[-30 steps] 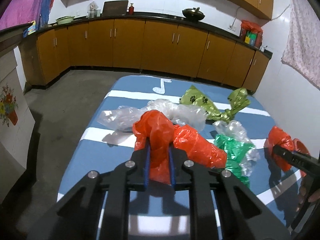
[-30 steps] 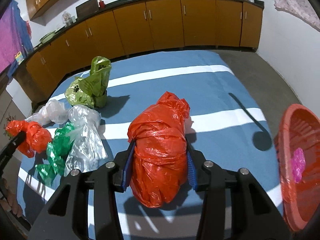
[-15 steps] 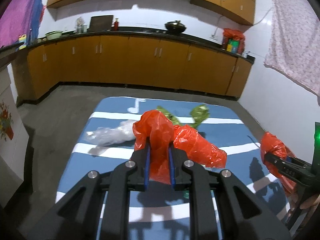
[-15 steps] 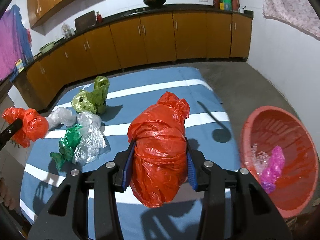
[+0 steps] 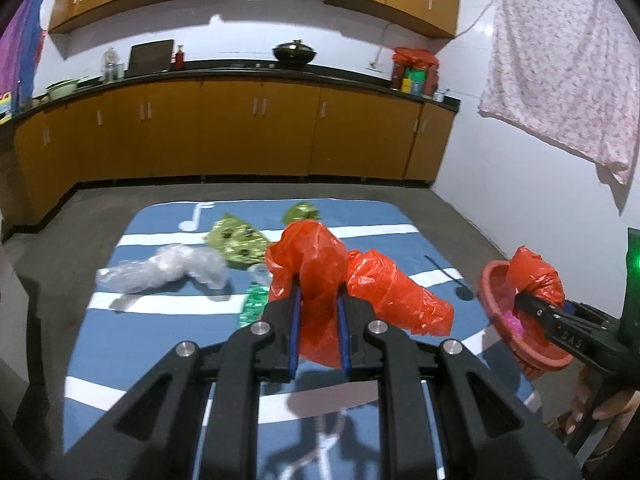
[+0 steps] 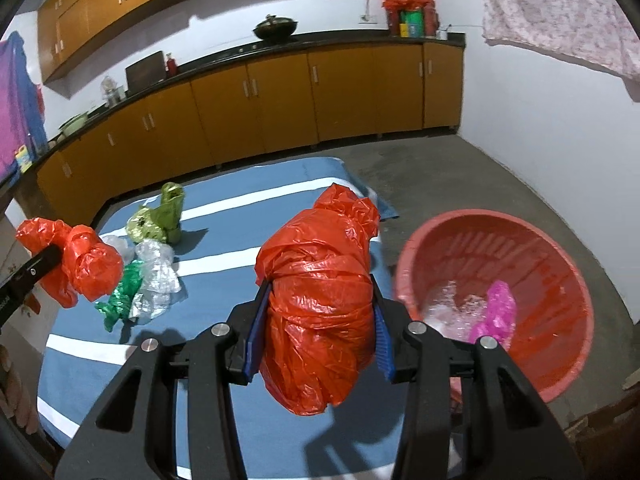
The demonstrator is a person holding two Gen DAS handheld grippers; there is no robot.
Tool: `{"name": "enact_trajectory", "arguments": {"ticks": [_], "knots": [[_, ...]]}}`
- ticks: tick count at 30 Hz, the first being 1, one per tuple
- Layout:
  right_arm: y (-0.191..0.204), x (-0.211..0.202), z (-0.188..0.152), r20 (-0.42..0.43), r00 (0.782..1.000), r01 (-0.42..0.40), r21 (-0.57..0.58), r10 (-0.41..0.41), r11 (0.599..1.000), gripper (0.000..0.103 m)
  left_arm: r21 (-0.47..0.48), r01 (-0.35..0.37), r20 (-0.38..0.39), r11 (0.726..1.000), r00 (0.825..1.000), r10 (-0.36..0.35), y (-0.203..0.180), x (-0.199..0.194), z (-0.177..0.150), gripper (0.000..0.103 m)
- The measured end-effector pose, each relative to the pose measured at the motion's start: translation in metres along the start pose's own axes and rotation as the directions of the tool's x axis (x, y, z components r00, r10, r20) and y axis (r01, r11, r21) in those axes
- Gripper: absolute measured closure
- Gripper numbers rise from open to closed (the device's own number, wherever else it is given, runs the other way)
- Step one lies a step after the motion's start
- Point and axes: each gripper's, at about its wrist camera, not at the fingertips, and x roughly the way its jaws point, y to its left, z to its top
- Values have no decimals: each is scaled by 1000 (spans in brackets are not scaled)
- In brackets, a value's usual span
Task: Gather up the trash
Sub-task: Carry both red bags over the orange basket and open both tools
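Left gripper (image 5: 318,312) clamped on crumpled orange bag (image 5: 320,276), held above blue striped mat (image 5: 160,336). Right gripper (image 6: 318,332) clamped on second orange bag (image 6: 320,308), bundled tight, held above mat edge. Red basin (image 6: 552,280) on floor at 3 o'clock of right gripper; pink bag (image 6: 496,312) and clear plastic inside. On mat at 10 o'clock: green bag (image 6: 120,296), clear bag (image 6: 156,276), olive bag (image 6: 160,220).

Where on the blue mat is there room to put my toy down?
The blue mat is bare between the green bags and the red basin. It is crowded on the left, where the clear bag and dark green bag lie.
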Motion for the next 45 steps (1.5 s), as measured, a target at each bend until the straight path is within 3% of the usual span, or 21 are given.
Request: {"name": "enact_trajectory", "arguments": {"ticks": [22, 32, 45], "knots": [[-95, -35, -11, 57, 981, 177, 99, -183, 979, 58, 75, 180, -79, 981, 982, -174, -103, 46, -15, 87], [-149, -46, -6, 66, 963, 248, 175, -262, 953, 58, 102, 296, -123, 950, 951, -283, -176, 79, -14, 87], [-182, -23, 18, 98, 966, 210, 250, -240, 945, 58, 127, 376, -209, 918, 915, -346, -250, 141, -18, 86]]}}
